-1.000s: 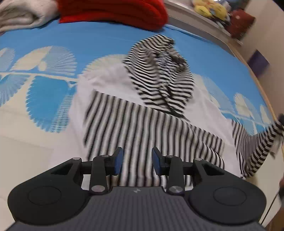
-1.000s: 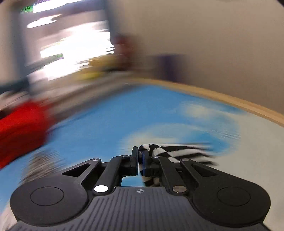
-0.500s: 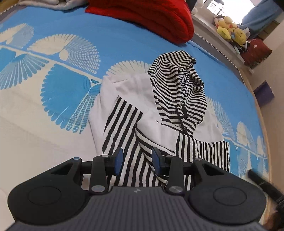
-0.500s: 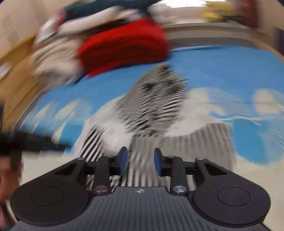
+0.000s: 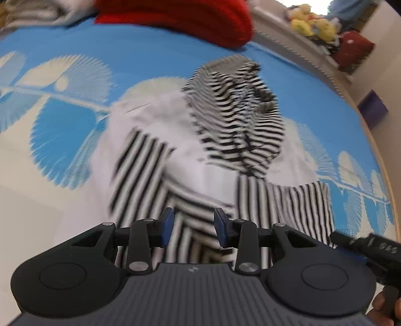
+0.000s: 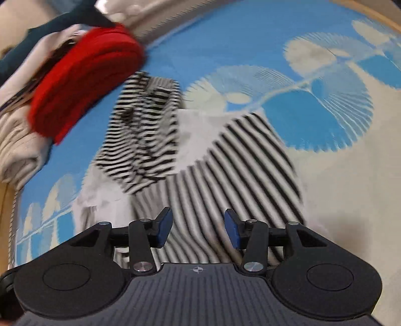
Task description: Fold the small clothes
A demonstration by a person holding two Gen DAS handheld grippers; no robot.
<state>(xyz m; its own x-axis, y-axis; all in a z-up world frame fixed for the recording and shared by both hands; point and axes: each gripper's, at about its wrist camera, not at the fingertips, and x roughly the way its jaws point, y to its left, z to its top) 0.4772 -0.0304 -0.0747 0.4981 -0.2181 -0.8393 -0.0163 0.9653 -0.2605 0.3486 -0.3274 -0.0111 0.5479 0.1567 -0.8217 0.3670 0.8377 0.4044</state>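
A small white hoodie (image 5: pixel 200 160) (image 6: pixel 200 175) with black-and-white striped hood and sleeves lies flat on a blue and cream patterned sheet (image 5: pixel 65 130). Both striped sleeves are folded across its body. My left gripper (image 5: pixel 193 229) hovers over the lower striped part, jaws apart with nothing gripped. My right gripper (image 6: pixel 198 229) hangs over the folded striped sleeve (image 6: pixel 245 170) with its jaws opening and nothing pinched between them. The right gripper's black tip (image 5: pixel 363 245) shows at the lower right edge of the left wrist view.
A folded red garment (image 5: pixel 180 17) (image 6: pixel 82 85) lies beyond the hood, with pale folded clothes (image 6: pixel 17 140) beside it. A wooden edge (image 5: pixel 391 190) borders the sheet on the right. Yellow soft toys (image 5: pixel 313 22) sit on a ledge behind.
My right gripper let go of the striped sleeve it was holding out to the side; the sleeve now lies folded across the hoodie's body. The right gripper swung over the hoodie and opened.
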